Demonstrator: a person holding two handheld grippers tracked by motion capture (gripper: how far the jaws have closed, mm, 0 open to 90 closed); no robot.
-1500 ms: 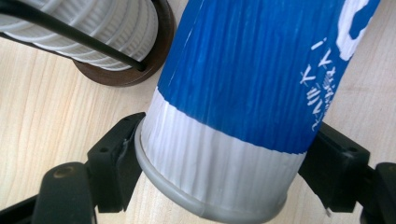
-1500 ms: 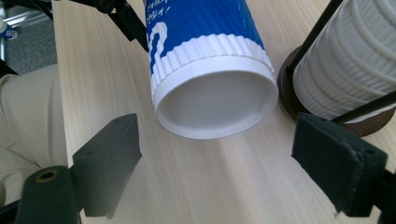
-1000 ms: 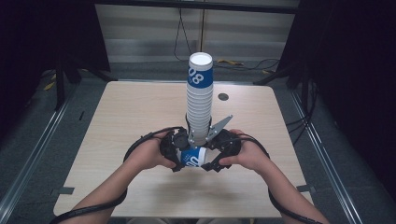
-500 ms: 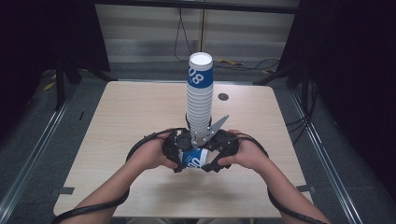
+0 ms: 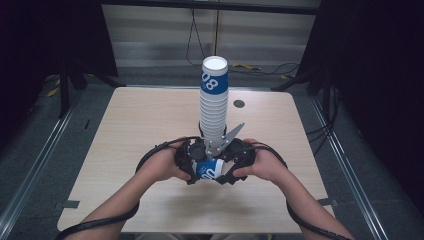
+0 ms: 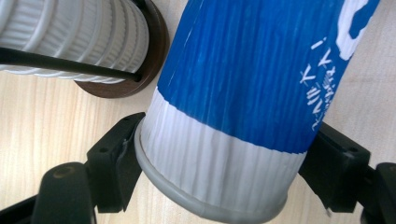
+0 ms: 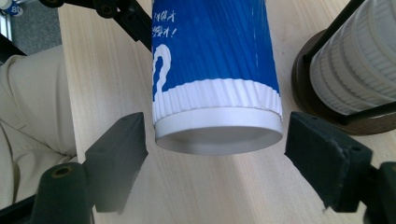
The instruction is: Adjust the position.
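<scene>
From the high view, I hold a blue-and-white paper cup lying on its side just in front of the foot of the tall cup stack, between my left hand-held gripper and my right hand-held gripper, low over the pale worktop. The stack stands upright behind the cup, near the worktop's middle. In the left gripper view, my left hand-held gripper pinches the cup near its white rim end, both black pads pressed against the ribbed wall; the stack's brown base sits just beyond the cup, to its upper left. In the right gripper view, my right hand-held gripper stands spread around the cup's closed bottom end; its jaws have just been closing, yet a gap shows on each side and neither pad touches. The stack rises just to the cup's right.
</scene>
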